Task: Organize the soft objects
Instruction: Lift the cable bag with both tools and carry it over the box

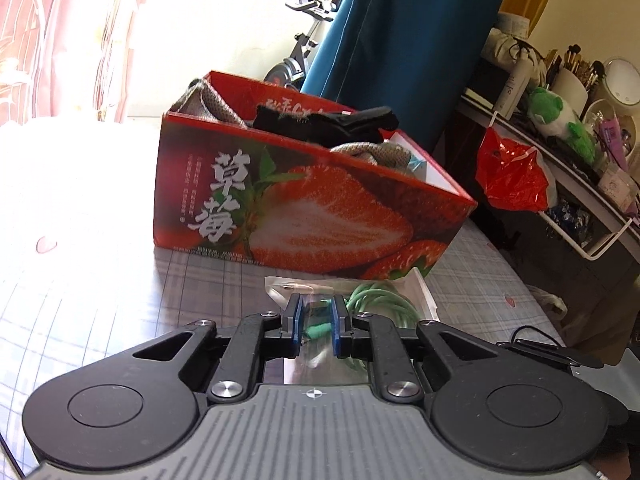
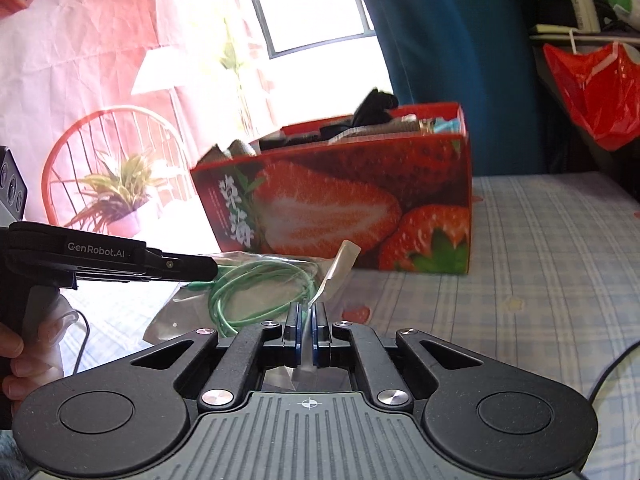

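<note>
A clear plastic bag point(image 2: 256, 300) with a coiled green cable point(image 2: 260, 284) inside lies on the checked bedsheet in front of a red strawberry box point(image 2: 344, 208). My right gripper point(image 2: 307, 312) is shut on the bag's edge. My left gripper point(image 1: 317, 312) is narrowly open around the bag point(image 1: 320, 292), with the green cable point(image 1: 380, 300) just beyond its fingers; it also shows from the side in the right wrist view point(image 2: 200, 268). The box point(image 1: 304, 208) holds grey and black soft items point(image 1: 328, 124).
A red plastic bag point(image 1: 508, 176) hangs from a cluttered shelf point(image 1: 580, 152) at the right, with a green plush toy point(image 1: 560, 120). A blue curtain point(image 1: 400, 40) hangs behind the box. A black cable point(image 1: 532, 332) lies on the sheet at the right.
</note>
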A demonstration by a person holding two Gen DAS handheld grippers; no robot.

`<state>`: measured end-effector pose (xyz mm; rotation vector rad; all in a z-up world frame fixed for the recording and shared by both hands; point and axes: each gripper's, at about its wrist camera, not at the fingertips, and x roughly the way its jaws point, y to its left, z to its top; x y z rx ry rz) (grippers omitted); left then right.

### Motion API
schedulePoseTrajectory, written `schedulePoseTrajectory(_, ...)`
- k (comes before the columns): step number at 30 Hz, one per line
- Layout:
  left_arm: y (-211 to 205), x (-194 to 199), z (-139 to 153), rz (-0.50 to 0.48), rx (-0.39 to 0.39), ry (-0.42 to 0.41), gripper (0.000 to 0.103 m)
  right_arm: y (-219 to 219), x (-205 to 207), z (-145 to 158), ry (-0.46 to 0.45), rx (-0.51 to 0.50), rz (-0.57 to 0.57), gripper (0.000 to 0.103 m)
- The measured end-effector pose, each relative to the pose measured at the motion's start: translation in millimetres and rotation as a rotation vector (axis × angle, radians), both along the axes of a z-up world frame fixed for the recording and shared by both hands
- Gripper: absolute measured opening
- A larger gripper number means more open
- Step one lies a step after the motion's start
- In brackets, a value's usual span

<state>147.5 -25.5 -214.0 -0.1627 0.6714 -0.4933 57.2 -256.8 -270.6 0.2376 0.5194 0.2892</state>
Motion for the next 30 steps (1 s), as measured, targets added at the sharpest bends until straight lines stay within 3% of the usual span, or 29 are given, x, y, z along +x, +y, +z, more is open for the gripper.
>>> schedulePoseTrajectory(11,-5,46,67,-0.004,-0.056,-0.131,0.015,-10,51,72,-0.158,-0.017,-0.015,0.004)
schedulePoseTrajectory(17,-15,97,85,-0.010,-0.053,-0.135,0.015,-12,105,96,-0.164,-0.071,-0.030,0.004)
schedulePoseTrajectory(22,-31,139,84,-0.022,-0.012,-0.114,0.015,-16,150,98,-0.119,-0.107,-0.066,0.004)
schedulePoseTrajectory(30,-56,180,53,-0.040,0.156,-0.032,0.017,-11,213,64,0.067,-0.147,-0.098,0.004)
